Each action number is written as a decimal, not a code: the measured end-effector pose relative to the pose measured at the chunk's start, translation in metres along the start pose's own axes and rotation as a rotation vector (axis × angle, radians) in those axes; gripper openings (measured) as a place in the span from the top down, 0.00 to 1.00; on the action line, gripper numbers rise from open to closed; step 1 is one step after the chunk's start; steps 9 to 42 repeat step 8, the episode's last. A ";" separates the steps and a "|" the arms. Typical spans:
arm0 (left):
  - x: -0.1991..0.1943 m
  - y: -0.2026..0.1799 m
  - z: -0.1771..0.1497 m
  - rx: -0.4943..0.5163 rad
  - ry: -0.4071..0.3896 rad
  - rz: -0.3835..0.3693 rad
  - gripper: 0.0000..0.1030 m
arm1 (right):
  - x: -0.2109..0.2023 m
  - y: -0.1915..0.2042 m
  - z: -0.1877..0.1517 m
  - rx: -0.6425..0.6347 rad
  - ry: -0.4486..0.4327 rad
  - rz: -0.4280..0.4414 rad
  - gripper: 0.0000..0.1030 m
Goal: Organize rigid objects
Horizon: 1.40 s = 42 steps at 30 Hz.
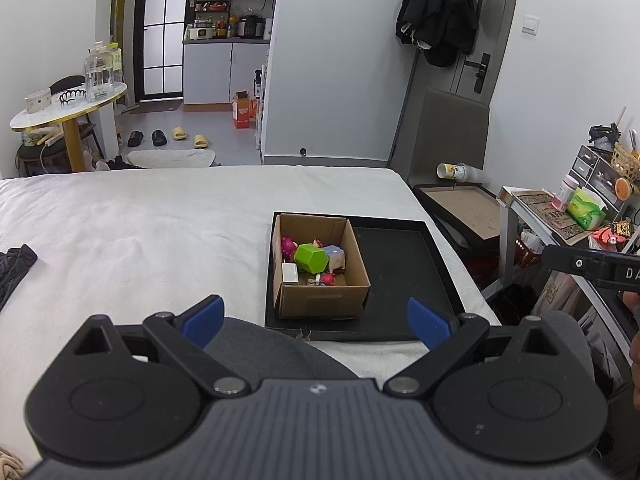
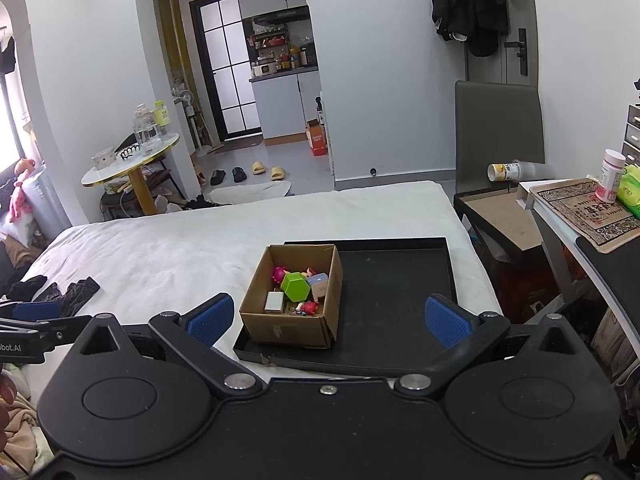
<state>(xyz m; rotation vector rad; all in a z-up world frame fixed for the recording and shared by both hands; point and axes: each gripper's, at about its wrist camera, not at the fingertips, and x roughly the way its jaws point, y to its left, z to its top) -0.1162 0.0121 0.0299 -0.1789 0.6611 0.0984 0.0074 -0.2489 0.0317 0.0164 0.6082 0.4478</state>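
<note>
Both grippers, left gripper [image 1: 316, 322] and right gripper [image 2: 330, 318], hang wide open and empty before the cardboard box [image 2: 292, 320]. Legible print: only "bot.AI" on the left gripper's body.

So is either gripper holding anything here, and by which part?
Nothing is held. The left gripper and right gripper are both open and empty, short of the cardboard box on the black tray.

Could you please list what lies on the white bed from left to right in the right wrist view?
Dark crumpled clothing → open brown cardboard box of small toys → bare right-hand floor of the flat black tray the box sits in.
</note>
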 end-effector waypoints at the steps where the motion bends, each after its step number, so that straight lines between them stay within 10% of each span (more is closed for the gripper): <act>1: 0.000 0.000 0.000 0.001 0.000 -0.001 0.05 | 0.001 0.000 0.000 0.001 0.002 0.000 0.00; 42: 0.002 -0.001 -0.001 0.007 0.011 -0.005 0.05 | 0.004 -0.001 -0.001 0.002 0.010 0.003 0.00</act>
